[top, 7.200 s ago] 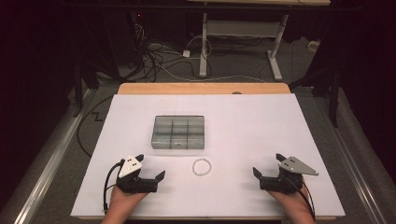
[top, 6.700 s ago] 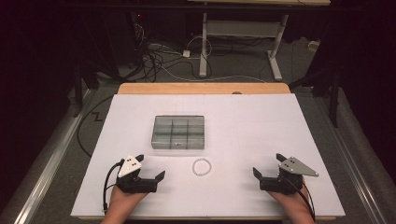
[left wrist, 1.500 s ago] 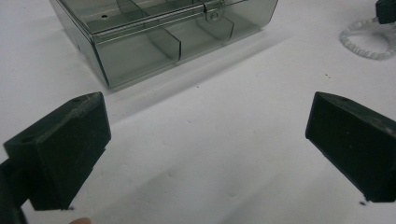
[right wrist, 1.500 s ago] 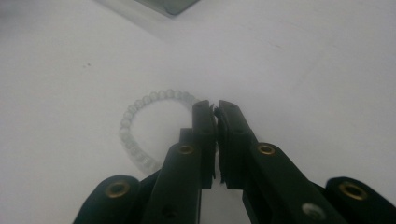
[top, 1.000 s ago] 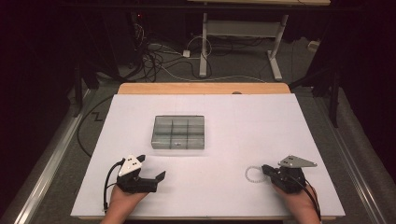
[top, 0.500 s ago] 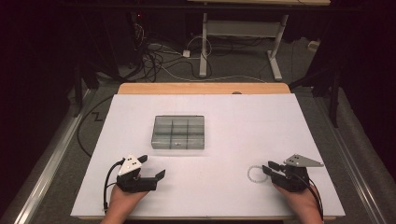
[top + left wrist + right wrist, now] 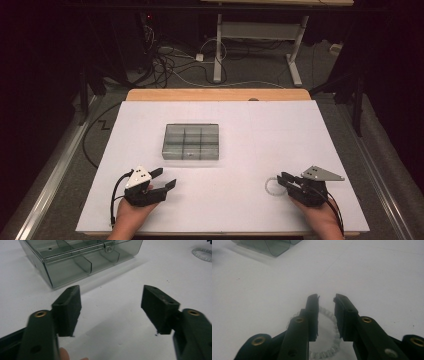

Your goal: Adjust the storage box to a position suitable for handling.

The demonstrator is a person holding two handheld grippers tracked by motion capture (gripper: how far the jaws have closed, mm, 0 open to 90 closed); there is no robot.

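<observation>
A white bead ring [image 7: 272, 186] lies flat on the white table at the front right. My right gripper [image 7: 283, 179] reaches its right side. In the right gripper view the jaws [image 7: 326, 298] stand a narrow gap apart, over the bead ring [image 7: 327, 313], whose far arc runs under that gap. They are open, not closed on the beads. My left gripper [image 7: 166, 179] rests at the front left, wide open with nothing between its jaws [image 7: 111, 293]. A smoky clear compartment box [image 7: 191, 141] with its lid closed sits in the table's middle.
The box [image 7: 75, 255] lies just ahead of the left jaws, and the bead ring [image 7: 203, 251] is far off at that view's upper right. A corner of the box [image 7: 269, 246] is at the right gripper view's top left. A wooden edge [image 7: 215, 94] borders the table's far side.
The bead ring has gone from the front middle of the table to the front right, beside the right gripper. The right gripper has shifted slightly. The left gripper has stayed put.
</observation>
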